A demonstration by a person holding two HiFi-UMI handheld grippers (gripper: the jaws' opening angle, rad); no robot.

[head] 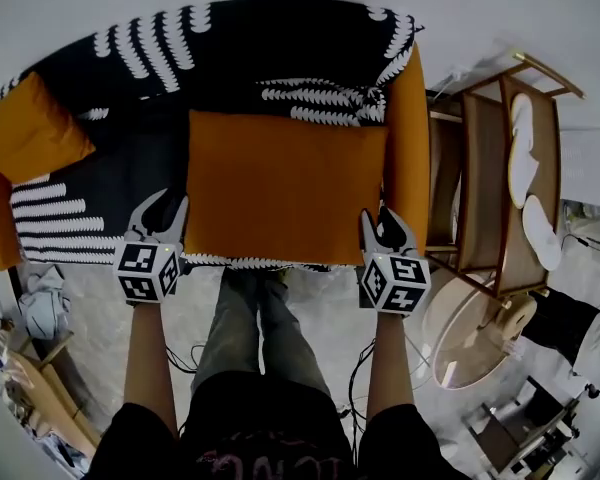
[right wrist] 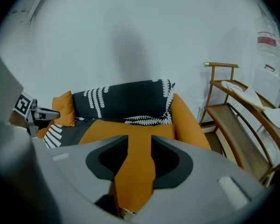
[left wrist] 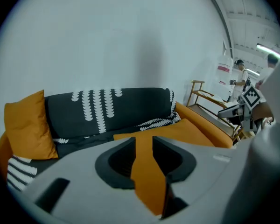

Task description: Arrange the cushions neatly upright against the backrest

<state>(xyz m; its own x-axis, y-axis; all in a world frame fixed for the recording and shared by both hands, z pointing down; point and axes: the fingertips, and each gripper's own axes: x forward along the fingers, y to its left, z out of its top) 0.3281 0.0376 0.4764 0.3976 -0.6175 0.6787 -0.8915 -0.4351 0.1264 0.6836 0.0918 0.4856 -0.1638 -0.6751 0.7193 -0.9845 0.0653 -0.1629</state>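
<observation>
Cushion: I have a plain orange rectangular cushion lying flat on the seat at the right half of the sofa, long side across. It is not upright against the backrest.
Cushion surface: smooth, no pattern, corners square. Its far edge lies near the foot of the backrest and its near edge runs along the seat's front.
Left gripper: the jaws are partly apart with the cushion's left edge between them. Orange fabric fills the gap at the tips, and a dark slit shows beside it further back.
Right gripper: the same at the cushion's right edge, jaws part-way apart around the fabric, with a dark slit on one side.
Second cushion: orange as well, leaning upright in the sofa's far left corner, well apart from the first.
Throw: black with white leaf-like stripes, draped over the backrest and seat, bunched just behind the flat cushion.
Sofa arm: orange, touching the cushion's right end.
Wooden rack: just right of the sofa, with pale items on its slats.
Round wooden table: on the floor to my right.
In the way: only the bunched throw between the cushion and the backrest.
</observation>
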